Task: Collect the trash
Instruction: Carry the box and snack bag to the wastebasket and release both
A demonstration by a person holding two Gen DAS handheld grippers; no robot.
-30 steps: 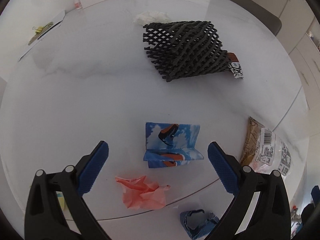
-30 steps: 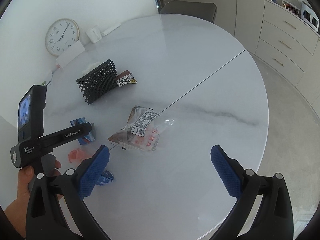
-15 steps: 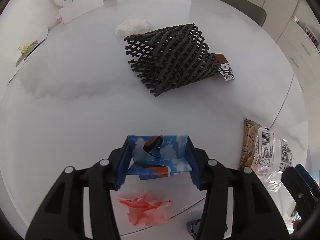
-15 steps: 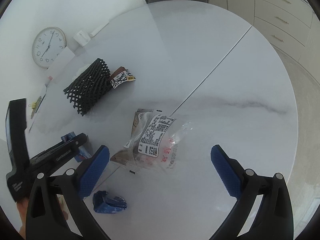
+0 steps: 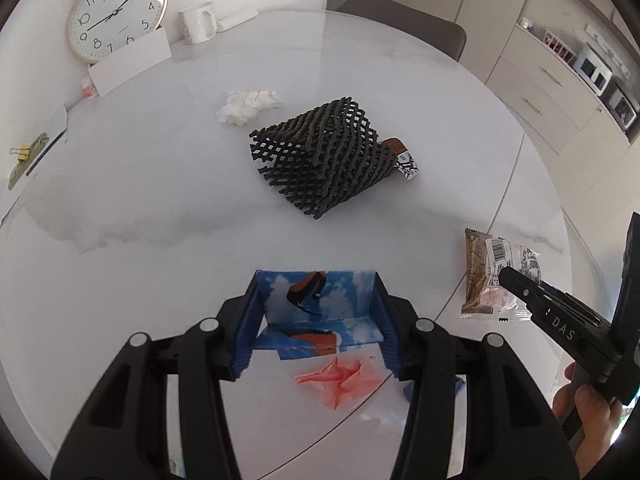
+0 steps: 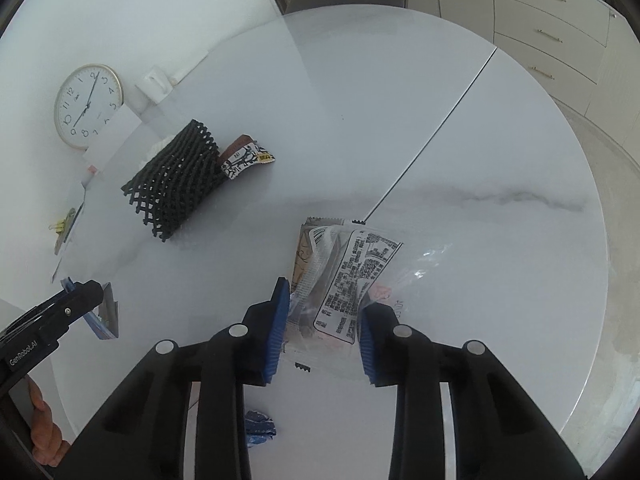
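Observation:
My left gripper (image 5: 316,320) is shut on a folded blue printed wrapper (image 5: 316,308), held just above the white round table (image 5: 160,208). My right gripper (image 6: 324,320) is shut on a clear plastic snack bag (image 6: 352,276) with a printed label, which also shows in the left wrist view (image 5: 496,272). A crumpled pink paper (image 5: 340,378) lies below the blue wrapper. A black foam net (image 5: 320,160) lies mid-table with a brown-and-white wrapper (image 5: 404,158) at its right edge. A crumpled white tissue (image 5: 248,106) lies beyond it. A small crumpled blue wrapper (image 6: 258,428) lies near the front edge.
A round clock (image 5: 116,12), a white card (image 5: 128,60) and a white mug (image 5: 198,22) stand at the table's far side. Papers with a yellow clip (image 5: 24,158) lie at the left. A grey chair (image 5: 404,20) and cream drawers (image 6: 560,20) stand behind the table.
Both grippers went from wide open to shut. The left closed on the blue wrapper and lifted it. The right moved down to the snack bag and closed on it.

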